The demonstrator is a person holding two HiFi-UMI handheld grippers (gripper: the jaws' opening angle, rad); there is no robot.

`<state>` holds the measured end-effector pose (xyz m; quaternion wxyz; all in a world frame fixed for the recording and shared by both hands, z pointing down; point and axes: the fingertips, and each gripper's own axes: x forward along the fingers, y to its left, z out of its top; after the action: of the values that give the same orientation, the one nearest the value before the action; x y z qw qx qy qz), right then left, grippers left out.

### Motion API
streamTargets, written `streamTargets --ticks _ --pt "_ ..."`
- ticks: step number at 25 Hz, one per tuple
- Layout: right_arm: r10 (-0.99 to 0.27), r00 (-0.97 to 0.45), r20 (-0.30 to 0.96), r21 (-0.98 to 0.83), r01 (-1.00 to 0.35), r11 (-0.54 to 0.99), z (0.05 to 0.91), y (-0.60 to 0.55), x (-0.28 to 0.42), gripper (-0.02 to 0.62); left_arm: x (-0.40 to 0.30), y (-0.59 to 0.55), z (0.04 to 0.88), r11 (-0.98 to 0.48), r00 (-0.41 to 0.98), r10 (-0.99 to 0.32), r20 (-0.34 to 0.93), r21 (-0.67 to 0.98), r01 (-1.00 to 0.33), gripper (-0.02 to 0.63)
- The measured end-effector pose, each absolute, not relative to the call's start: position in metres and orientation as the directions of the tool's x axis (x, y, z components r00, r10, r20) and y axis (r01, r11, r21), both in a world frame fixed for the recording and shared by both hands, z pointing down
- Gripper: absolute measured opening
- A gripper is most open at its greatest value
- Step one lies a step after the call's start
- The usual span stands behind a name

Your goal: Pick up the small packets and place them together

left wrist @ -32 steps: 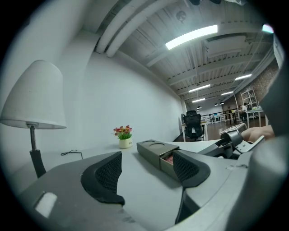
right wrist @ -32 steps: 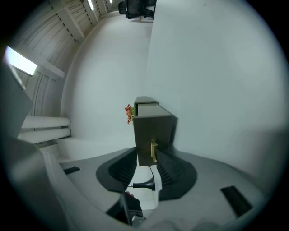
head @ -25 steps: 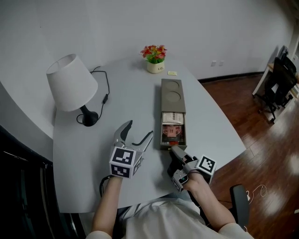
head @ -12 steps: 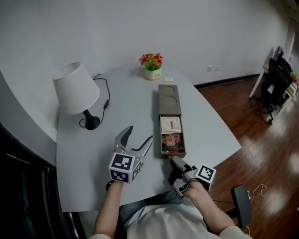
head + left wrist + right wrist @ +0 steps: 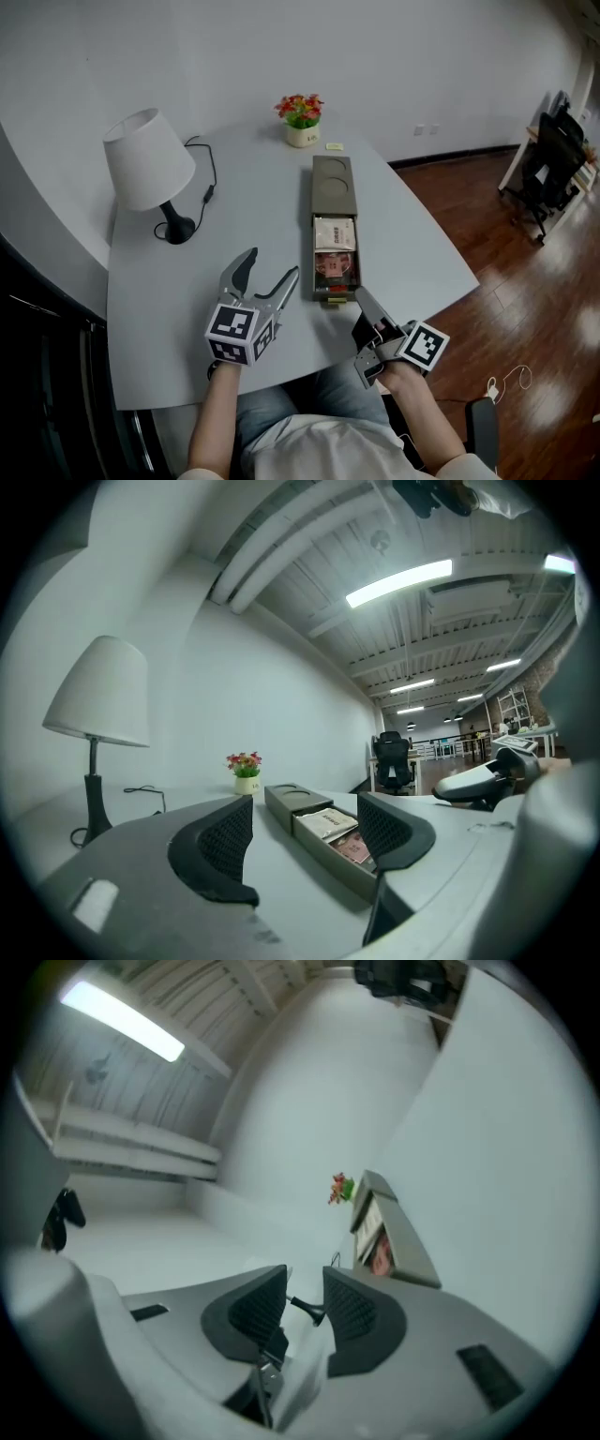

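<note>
A long grey box [image 5: 334, 183] lies on the grey table [image 5: 234, 216] with its drawer pulled out toward me. In the drawer lie a beige packet [image 5: 335, 232] and a red-printed packet [image 5: 334, 265]; both packets [image 5: 336, 829] also show in the left gripper view. My left gripper [image 5: 270, 265] hovers over the table left of the drawer, open and empty [image 5: 305, 832]. My right gripper [image 5: 364, 300] sits at the table's front edge, just right of the drawer's front. Its jaws [image 5: 303, 1302] stand a narrow gap apart with nothing between them.
A white-shaded lamp [image 5: 148, 171] with a black cable [image 5: 208, 178] stands at the back left. A small flower pot [image 5: 301, 122] and a yellow note [image 5: 334, 147] sit at the far edge. Wooden floor and a black chair [image 5: 553, 159] lie to the right.
My right gripper has drawn back from the drawer's front and shifted a little to the right. The left gripper stays open in about the same place.
</note>
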<state>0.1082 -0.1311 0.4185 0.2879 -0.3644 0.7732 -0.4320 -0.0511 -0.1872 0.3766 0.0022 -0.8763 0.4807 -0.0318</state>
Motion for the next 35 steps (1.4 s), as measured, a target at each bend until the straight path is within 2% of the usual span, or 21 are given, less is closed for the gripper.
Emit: streamTargets --ticks 3,6,7,8,9,10,11,12,13,17,22,26,30,35 --pt "-0.816 -0.553 -0.168 -0.651 -0.560 0.513 0.393 -0.146 0.131 0.109 -0.046 -0.185 0.372 -0.551 0.550 -0.834 0.036 -0.026 -0.834 0.337" --pt "-0.852 -0.499 -0.156 -0.375 -0.768 0.519 0.385 -0.155 0.150 0.119 -0.039 -0.183 0.368 -0.565 0.565 -0.825 0.022 -0.021 -0.825 0.337" --pt "-0.862 -0.485 -0.149 -0.299 -0.809 0.507 0.386 -0.156 0.154 0.152 -0.037 -0.183 0.368 -0.570 0.570 -0.822 0.019 -0.020 -0.821 0.337" --pt "-0.869 -0.473 -0.144 -0.239 -0.836 0.494 0.386 -0.156 0.157 0.160 -0.035 -0.182 0.367 -0.575 0.575 -0.818 0.016 -0.021 -0.818 0.338" --pt "-0.876 -0.461 -0.142 -0.191 -0.855 0.481 0.386 -0.156 0.160 0.184 -0.032 -0.182 0.367 -0.580 0.580 -0.815 0.013 -0.022 -0.814 0.337" --pt "-0.881 -0.450 -0.143 -0.148 -0.871 0.469 0.385 -0.156 0.163 0.291 -0.030 -0.181 0.367 -0.585 0.585 -0.811 0.009 -0.024 -0.811 0.337" --pt "-0.886 -0.440 -0.144 -0.101 -0.884 0.456 0.382 -0.156 0.165 0.355 -0.028 -0.180 0.367 -0.590 0.590 -0.808 0.004 -0.025 -0.807 0.337" --pt "-0.891 -0.432 -0.143 -0.047 -0.896 0.442 0.379 -0.155 0.166 0.368 -0.026 -0.179 0.367 -0.593 0.594 -0.805 -0.001 -0.025 -0.805 0.337" --pt "-0.895 -0.425 -0.138 0.013 -0.904 0.427 0.375 -0.156 0.167 0.417 -0.025 -0.178 0.367 -0.597 0.597 -0.802 -0.007 -0.026 -0.802 0.343" --pt "-0.904 -0.405 -0.136 0.233 -0.900 0.368 0.339 -0.159 0.168 0.422 -0.024 -0.175 0.365 -0.607 0.608 -0.794 -0.031 -0.018 -0.794 0.371" --pt "-0.899 -0.422 -0.118 0.259 -0.887 0.382 0.322 -0.174 0.171 0.420 -0.025 -0.178 0.361 -0.609 0.608 -0.792 -0.043 0.011 -0.793 0.359" --pt "-0.870 -0.493 0.022 0.358 -0.808 0.467 0.346 -0.183 0.164 0.413 -0.024 -0.180 0.362 -0.624 0.623 -0.781 -0.039 0.003 -0.782 0.359" --pt "-0.788 -0.607 0.097 0.388 -0.707 0.592 0.342 -0.190 0.153 0.383 -0.029 -0.184 0.364 -0.625 0.625 -0.780 -0.027 -0.003 -0.781 0.359" --pt "-0.678 -0.645 0.353 0.496 -0.485 0.720 0.352 -0.219 0.141 0.380 -0.034 -0.191 0.369 -0.626 0.626 -0.780 -0.007 -0.014 -0.780 0.359"
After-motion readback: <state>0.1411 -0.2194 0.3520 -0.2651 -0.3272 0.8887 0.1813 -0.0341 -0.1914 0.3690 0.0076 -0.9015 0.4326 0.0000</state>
